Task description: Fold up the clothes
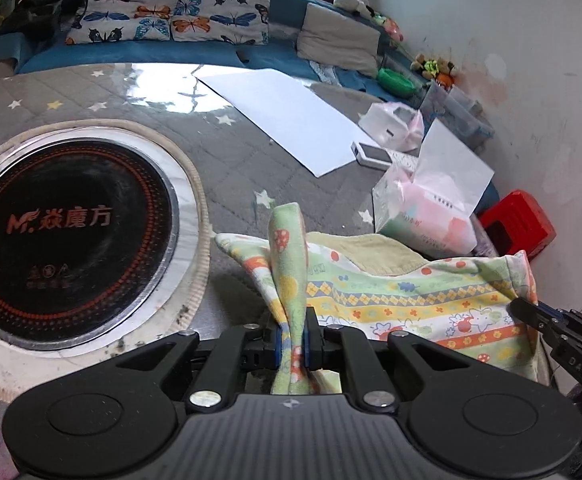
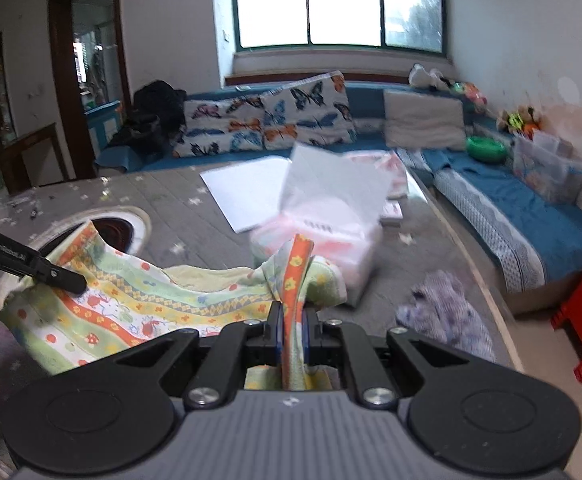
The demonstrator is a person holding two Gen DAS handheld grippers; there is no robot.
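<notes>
While the printed cloth point(image 1: 403, 296) hangs stretched between the two tools, its middle sags toward the near edge of the grey starred table point(image 1: 219, 152), a pale yellow-green layer showing behind it. The left gripper point(image 1: 293, 344) is clamped on one bunched corner, the right gripper point(image 2: 293, 332) pinches the other, each with fabric poking up between the pads. From where I stand, a clean fold wants both corners kept level and the span taut, then carried together so edge meets edge; whether that is an opening fold or a later one I cannot judge. Beyond the cloth, the tissue pack point(image 1: 423, 216) sits close behind, and the round hob point(image 1: 67, 240) lies toward the table's left, so a sweep could snag either.
</notes>
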